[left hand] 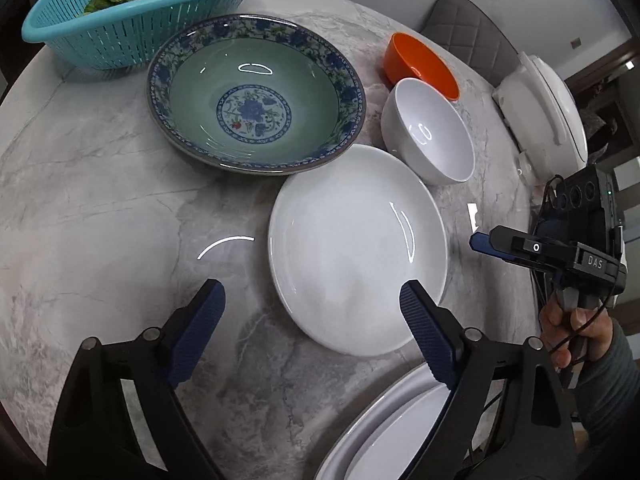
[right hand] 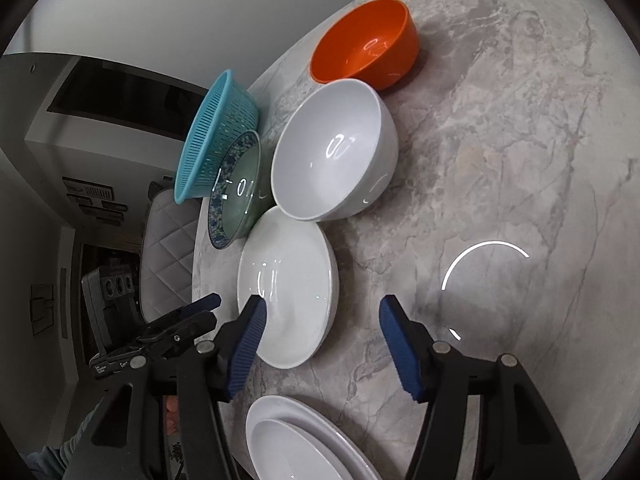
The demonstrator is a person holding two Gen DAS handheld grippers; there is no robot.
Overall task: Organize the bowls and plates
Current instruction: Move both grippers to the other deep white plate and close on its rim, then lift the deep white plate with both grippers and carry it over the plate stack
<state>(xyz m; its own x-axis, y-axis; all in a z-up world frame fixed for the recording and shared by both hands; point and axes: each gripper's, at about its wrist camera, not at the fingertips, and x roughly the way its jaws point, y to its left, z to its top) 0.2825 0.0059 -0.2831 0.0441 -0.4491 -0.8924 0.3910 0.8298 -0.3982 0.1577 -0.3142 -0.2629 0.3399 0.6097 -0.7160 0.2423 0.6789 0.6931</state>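
Note:
A round white plate lies on the marble table. My left gripper is open and empty, its right finger over the plate's near rim. My right gripper is open and empty, its left finger over the plate's edge; it also shows in the left wrist view. A blue-patterned green bowl, a white bowl and an orange bowl stand beyond. A white oval dish lies nearest.
A teal colander with green leaves stands at the table's far side. A white appliance sits at the right edge, a grey quilted chair behind it. Bare marble spreads right of the bowls.

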